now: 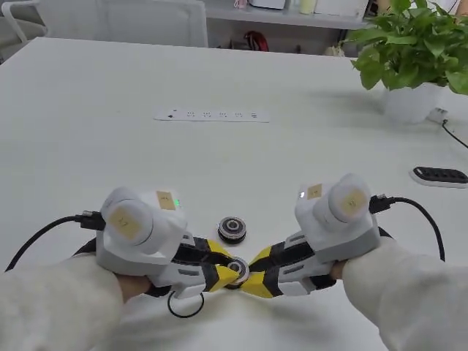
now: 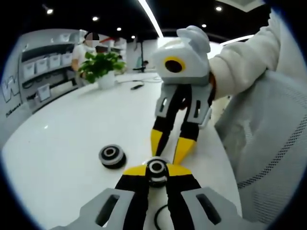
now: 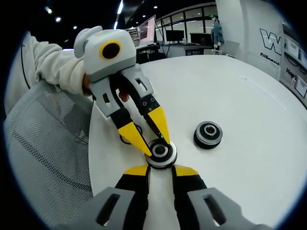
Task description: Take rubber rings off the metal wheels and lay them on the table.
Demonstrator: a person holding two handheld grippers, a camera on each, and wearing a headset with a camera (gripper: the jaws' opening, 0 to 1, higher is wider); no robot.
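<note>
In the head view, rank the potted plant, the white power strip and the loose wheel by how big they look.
1. potted plant
2. white power strip
3. loose wheel
The frame cuts off the plant; the wheel lies nearest the camera, yet looks smallest.

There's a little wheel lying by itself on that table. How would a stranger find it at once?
On the big white table, look just beyond the spot where the left gripper and right gripper meet tip to tip. The free wheel lies flat there, a small metal disc with a dark rim; unlike the other wheel between the jaws, nothing touches it.
</note>
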